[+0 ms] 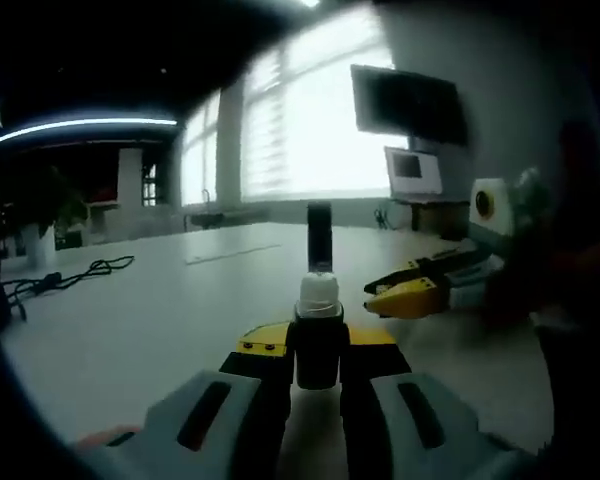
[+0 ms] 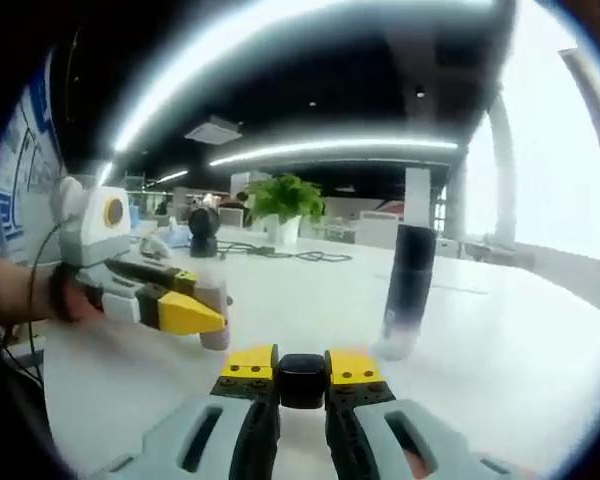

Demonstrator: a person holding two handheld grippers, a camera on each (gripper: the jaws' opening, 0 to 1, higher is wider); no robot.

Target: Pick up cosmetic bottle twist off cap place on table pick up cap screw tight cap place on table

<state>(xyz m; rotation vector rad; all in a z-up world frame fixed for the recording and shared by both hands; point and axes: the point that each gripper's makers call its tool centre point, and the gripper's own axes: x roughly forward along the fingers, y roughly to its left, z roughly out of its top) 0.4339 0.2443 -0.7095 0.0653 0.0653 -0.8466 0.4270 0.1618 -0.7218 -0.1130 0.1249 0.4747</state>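
In the left gripper view, the left hand-held gripper (image 1: 318, 362) is seen closed on the cosmetic bottle (image 1: 318, 340). The bottle is held upright between the yellow-tipped jaws, dark in its lower part, with a white threaded neck exposed at the top. No cap is fitted on the neck. The bottle is held above the white desk (image 1: 160, 320).

In the right gripper view, the right hand-held gripper (image 2: 302, 378) is seen pinching a small dark cap (image 2: 302, 380) between its yellow-tipped jaws. The cap is held just above the desk surface.

The right hand-held gripper is also visible at the right of the left gripper view, with its yellow jaw tips directed toward the bottle but apart from it. The left hand-held gripper is also visible at the left of the right gripper view, where the bottle is partly hidden behind its jaws.

A tall dark cylindrical container (image 1: 319, 236) is observed standing upright on the desk beyond the bottle, well apart from both grippers. A black cable (image 1: 65, 279) lies on the desk at the far left. A potted plant (image 2: 285, 205) stands on the desk in the background. A wall-mounted screen (image 1: 408, 103) is located beside the bright windows.
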